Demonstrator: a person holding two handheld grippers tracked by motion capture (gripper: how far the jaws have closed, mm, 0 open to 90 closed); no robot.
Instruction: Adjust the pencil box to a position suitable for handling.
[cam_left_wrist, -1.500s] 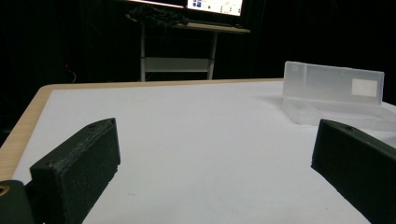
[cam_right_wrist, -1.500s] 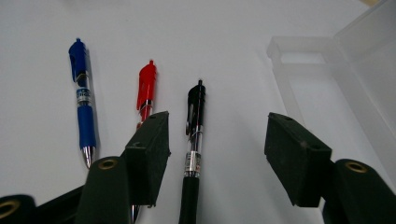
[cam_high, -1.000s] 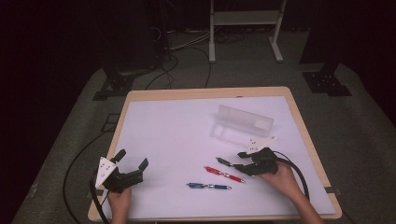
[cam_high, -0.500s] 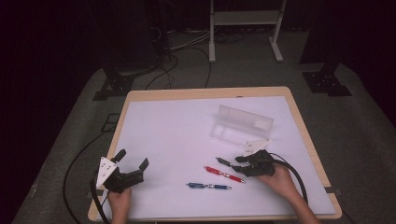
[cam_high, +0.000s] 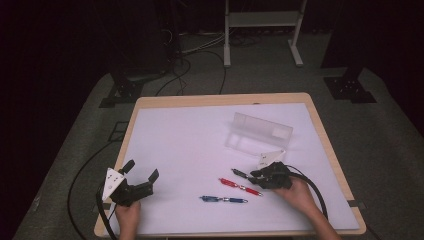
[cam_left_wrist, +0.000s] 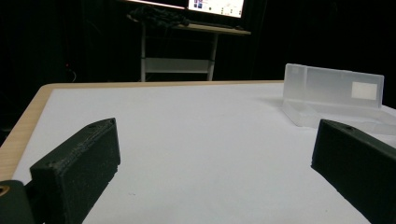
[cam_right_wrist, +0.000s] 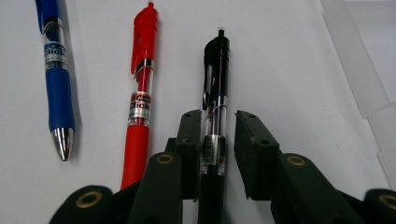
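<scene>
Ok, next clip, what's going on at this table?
A person holds a gripper in each hand over a white-topped table. The right gripper has its jaws around the black pen, closing in but with a small gap on one side. The red pen and blue pen lie beside it. The left gripper rests open, and a clear plastic case sits open farther back.

The right gripper (cam_right_wrist: 218, 140) is hiding the black pen's (cam_right_wrist: 215, 79) tip; the top edge is cropping the blue pen (cam_right_wrist: 56, 79).
</scene>
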